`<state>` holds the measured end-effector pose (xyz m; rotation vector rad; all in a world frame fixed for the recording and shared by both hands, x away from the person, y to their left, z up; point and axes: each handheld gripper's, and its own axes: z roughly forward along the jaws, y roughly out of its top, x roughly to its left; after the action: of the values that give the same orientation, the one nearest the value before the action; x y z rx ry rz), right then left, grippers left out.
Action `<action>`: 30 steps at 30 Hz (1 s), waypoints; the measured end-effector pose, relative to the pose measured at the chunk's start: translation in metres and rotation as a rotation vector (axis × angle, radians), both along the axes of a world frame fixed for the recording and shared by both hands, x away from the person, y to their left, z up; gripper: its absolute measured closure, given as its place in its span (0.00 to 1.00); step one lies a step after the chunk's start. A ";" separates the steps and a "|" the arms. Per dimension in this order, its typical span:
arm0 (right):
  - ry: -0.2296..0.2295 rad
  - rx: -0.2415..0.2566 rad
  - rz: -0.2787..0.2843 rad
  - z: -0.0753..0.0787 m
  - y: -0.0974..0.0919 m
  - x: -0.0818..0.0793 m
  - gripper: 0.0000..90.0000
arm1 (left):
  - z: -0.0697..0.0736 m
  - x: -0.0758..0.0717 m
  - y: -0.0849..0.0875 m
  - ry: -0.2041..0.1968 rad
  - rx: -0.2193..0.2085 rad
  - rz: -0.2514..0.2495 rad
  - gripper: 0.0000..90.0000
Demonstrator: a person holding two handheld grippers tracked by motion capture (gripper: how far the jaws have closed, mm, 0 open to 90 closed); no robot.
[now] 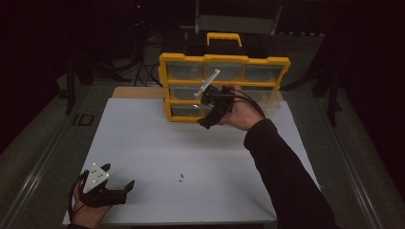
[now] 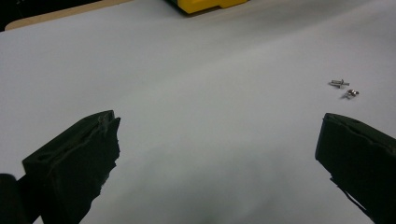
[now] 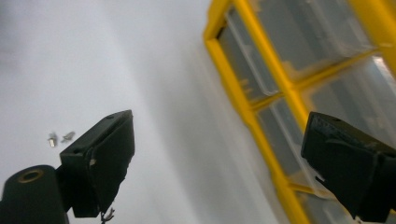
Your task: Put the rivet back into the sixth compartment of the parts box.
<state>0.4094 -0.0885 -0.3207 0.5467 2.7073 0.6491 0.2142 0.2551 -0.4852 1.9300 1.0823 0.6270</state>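
the left gripper (image 1: 118, 187) rests near the front left corner of the bench (image 1: 143, 143), fingers (image 2: 74, 158) released and holding nothing. two small screws (image 1: 181, 179) lie touching or just beside each other on the bench toward the front edge, to the right of the left gripper, which is the nearer one. the right gripper (image 1: 210, 119) hovers at the yellow organiser (image 1: 224, 59) at the rear edge, fingers (image 3: 100, 158) released wide, beside its clear drawers.

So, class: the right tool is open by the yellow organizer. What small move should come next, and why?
Probably ease the right tool onto the organizer's yellow front edge and close. Its jaws stand wide apart right beside the frame, holding nothing, while the left tool rests open and the two screws lie apart.
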 end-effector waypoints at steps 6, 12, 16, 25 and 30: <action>0.020 -0.021 0.047 -0.020 0.014 -0.012 0.11 | 0.000 0.000 0.000 -0.001 0.001 0.000 0.01; 0.040 -0.035 0.093 -0.039 0.027 -0.022 0.11 | 0.000 0.000 0.000 0.000 0.001 0.000 0.00; 0.056 -0.029 0.104 -0.049 0.034 -0.028 0.11 | 0.000 0.000 0.000 -0.001 0.001 0.000 0.00; 0.091 -0.024 0.134 -0.070 0.047 -0.039 0.12 | 0.001 0.000 0.000 -0.001 0.002 -0.001 0.00; 0.116 -0.041 0.158 -0.087 0.055 -0.045 0.13 | 0.001 0.000 0.000 -0.003 0.002 -0.001 0.00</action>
<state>0.3643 -0.0339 -0.4080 0.3736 2.8882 0.6180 0.2137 0.2552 -0.4847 1.9304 1.0797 0.6302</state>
